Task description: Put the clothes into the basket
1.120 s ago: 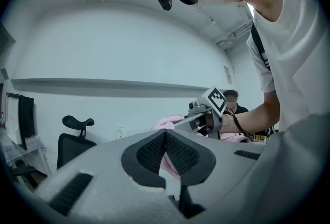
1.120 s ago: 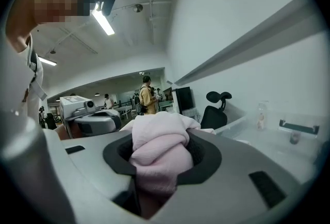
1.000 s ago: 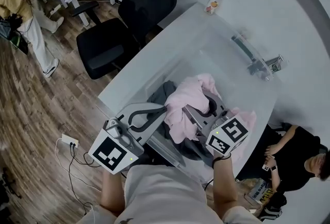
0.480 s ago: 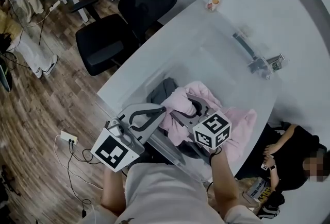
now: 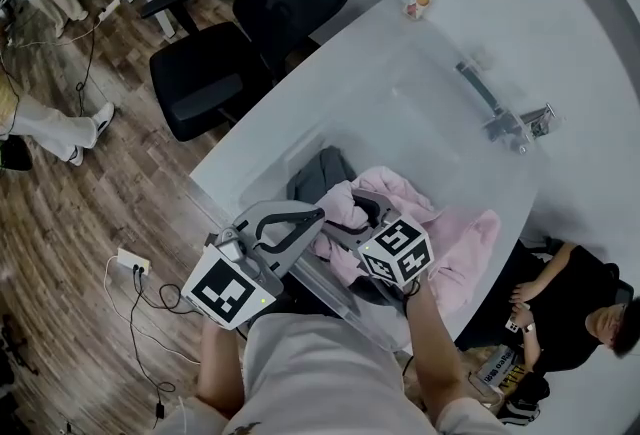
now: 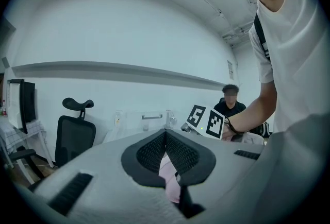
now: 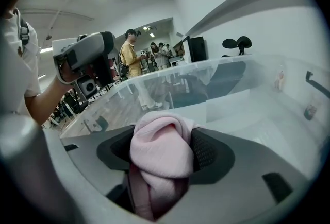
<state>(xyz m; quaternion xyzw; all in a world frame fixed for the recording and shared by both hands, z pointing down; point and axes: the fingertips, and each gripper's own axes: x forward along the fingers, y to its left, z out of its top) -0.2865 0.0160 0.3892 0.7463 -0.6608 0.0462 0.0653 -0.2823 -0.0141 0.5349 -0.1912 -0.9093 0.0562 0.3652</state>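
A pink garment point(image 5: 462, 241) lies in the clear plastic basket point(image 5: 405, 103) and hangs over its right rim. Beside it in the basket sits a dark grey garment point(image 5: 322, 173). My right gripper point(image 5: 352, 219) points down into the basket. A bunched fold of the pink garment point(image 7: 160, 151) fills the gap between its pads; the jaws have just been opening and the fold still touches both. My left gripper point(image 5: 316, 217) hovers at the basket's near-left rim. Its jaws are shut, and a strip of the pink garment point(image 6: 170, 176) is pinched between them.
The basket stands on a white table point(image 5: 235, 158). A small bottle point(image 5: 420, 1) rests at the table's far end. A black office chair point(image 5: 240, 43) is behind the table on the left, a seated person point(image 5: 570, 303) at lower right, a power strip point(image 5: 130, 265) on the floor.
My right gripper has sunk and shifted left, tipping down into the basket with the pink garment, which now lies lower and flatter. The left gripper has hardly moved.
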